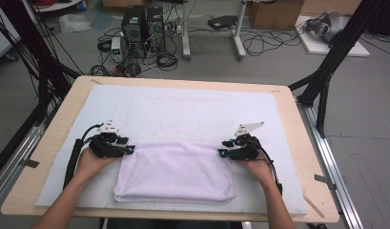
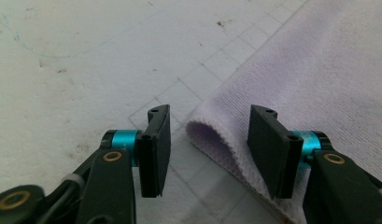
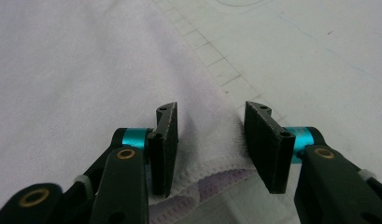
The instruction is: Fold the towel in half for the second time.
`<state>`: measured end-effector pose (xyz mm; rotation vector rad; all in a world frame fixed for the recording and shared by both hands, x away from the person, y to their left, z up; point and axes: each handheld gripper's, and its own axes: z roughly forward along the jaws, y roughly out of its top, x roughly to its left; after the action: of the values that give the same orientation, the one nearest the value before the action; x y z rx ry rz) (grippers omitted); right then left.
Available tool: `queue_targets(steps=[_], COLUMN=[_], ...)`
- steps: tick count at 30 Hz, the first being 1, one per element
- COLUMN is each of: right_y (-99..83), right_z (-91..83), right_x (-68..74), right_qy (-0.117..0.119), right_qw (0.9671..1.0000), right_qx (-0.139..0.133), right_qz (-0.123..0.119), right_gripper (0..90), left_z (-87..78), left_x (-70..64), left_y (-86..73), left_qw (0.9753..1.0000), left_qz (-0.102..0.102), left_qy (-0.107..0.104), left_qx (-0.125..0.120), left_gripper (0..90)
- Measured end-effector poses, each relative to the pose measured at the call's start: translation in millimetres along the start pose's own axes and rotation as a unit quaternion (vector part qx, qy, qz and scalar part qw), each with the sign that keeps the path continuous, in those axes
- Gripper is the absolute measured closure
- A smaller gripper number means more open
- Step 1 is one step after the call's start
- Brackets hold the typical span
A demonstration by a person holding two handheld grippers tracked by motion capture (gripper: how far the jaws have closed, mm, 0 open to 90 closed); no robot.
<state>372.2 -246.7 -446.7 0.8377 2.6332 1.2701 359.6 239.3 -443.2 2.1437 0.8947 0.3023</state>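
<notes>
One folded pale lilac terry-cloth towel lies on the near half of the white gridded mat that covers the light wooden counter; it is a rectangular stack with its layered edges showing along the near side. Two hand-held grippers work at its far corners. The left hand-held gripper, held in the person's left hand, sits at the far left corner; in the left gripper view its jaws stand apart and released, with the rounded fold of the towel's corner between them, one jaw over the mat and the other over the cloth. The right hand-held gripper, held in the right hand, sits at the far right corner; in the right gripper view its jaws are likewise spread and released, straddling the towel's hemmed edge. Nothing lies on the mat between the grippers and the towel. Beyond the counter, on the grey floor, stand two black computer towers, tangled cables, one cardboard box and black frame struts.
</notes>
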Motion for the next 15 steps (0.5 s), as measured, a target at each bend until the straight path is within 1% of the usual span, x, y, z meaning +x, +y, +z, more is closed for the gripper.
queue_targets(steps=[4,6,9,10,11,12,13,15], right_y=[-0.2,-0.5,0.4,0.9,1.4,2.0,2.6,3.8], right_z=[-0.5,-0.2,0.4,0.6,0.9,0.8,0.8,0.5], right_x=[-0.4,-0.4,1.2,2.3,3.2,4.2,5.4,7.5], right_qy=[0.002,0.005,0.015,0.021,0.026,0.029,0.033,0.033], right_qw=[1.0000,1.0000,0.9998,0.9997,0.9995,0.9994,0.9992,0.9989], right_qx=[-0.001,-0.001,0.003,0.007,0.008,0.010,0.013,0.015], right_qz=[-0.001,0.001,-0.009,-0.011,-0.014,-0.017,-0.019,-0.029], right_gripper=[55.0,56.7,68.4,72.8,76.7,79.8,82.1,83.6], left_z=[-0.8,-0.5,0.1,0.6,0.8,0.6,0.2,-0.9], left_x=[-2.0,-2.2,-4.1,-4.0,-4.7,-4.9,-6.2,-9.1], left_y=[-0.1,-0.1,0.4,0.4,0.4,0.7,1.3,2.1], left_qw=[1.0000,0.9999,0.9998,0.9996,0.9995,0.9993,0.9993,0.9993], left_qz=[0.001,0.004,0.012,0.012,0.010,0.014,0.020,0.029], left_qy=[-0.002,-0.010,-0.018,-0.026,-0.030,-0.035,-0.033,-0.024], left_qx=[0.003,0.001,0.000,-0.001,-0.002,0.000,0.002,0.003], left_gripper=[48.2,52.2,62.2,67.3,71.6,75.9,79.5,82.2])
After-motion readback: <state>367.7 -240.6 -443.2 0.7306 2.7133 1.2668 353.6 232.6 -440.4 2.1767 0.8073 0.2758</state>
